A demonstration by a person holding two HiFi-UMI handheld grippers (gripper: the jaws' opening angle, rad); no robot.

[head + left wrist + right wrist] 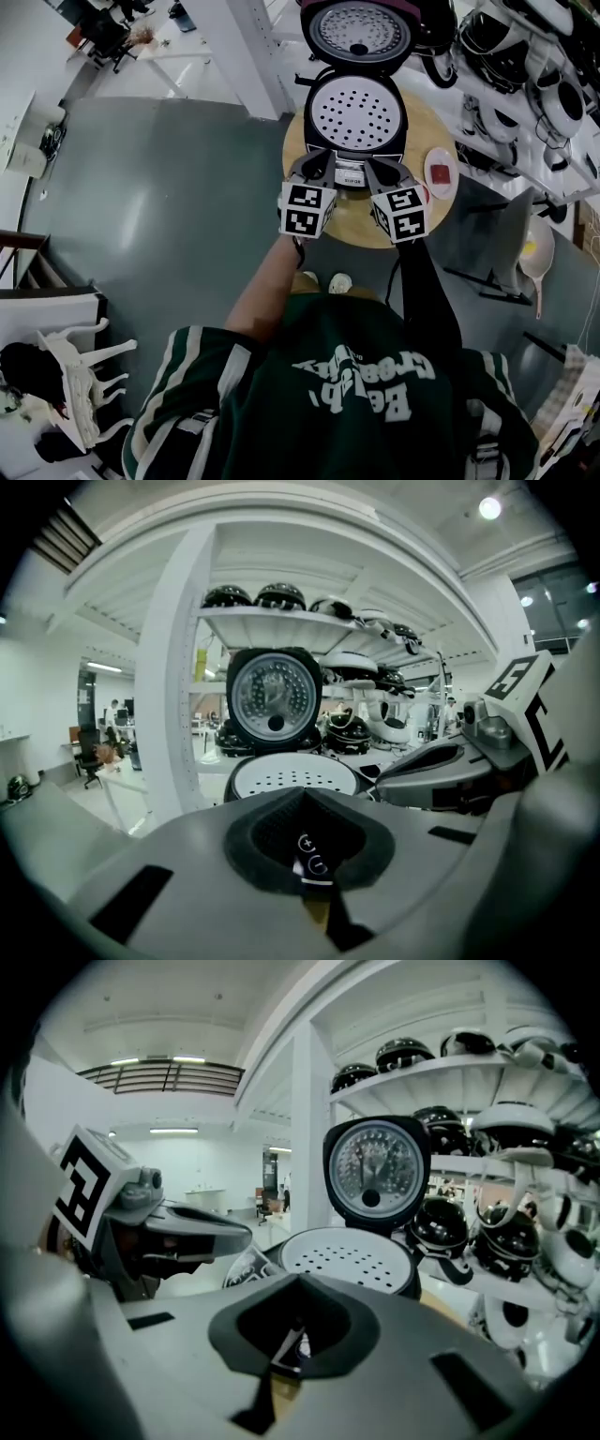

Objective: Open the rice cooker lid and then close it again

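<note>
The black rice cooker (pixel 356 141) stands on a round wooden table (pixel 349 223) with its lid (pixel 359 30) swung up and back. A white perforated tray (pixel 354 112) covers the pot. In both gripper views the lid (pixel 272 697) (pixel 375 1168) stands upright behind the tray (pixel 292 778) (pixel 345 1252). My left gripper (pixel 317 163) and right gripper (pixel 381 169) hover side by side at the cooker's front panel, both shut on nothing. The jaws of each meet, as the left gripper (pixel 306 857) and right gripper (pixel 287 1354) show.
A small white dish with something red (pixel 441 172) sits on the table's right side. Shelves with several other rice cookers (pixel 525 66) run along the right. A white pillar (pixel 246 56) rises behind left, and a white chair (pixel 80 375) stands at lower left.
</note>
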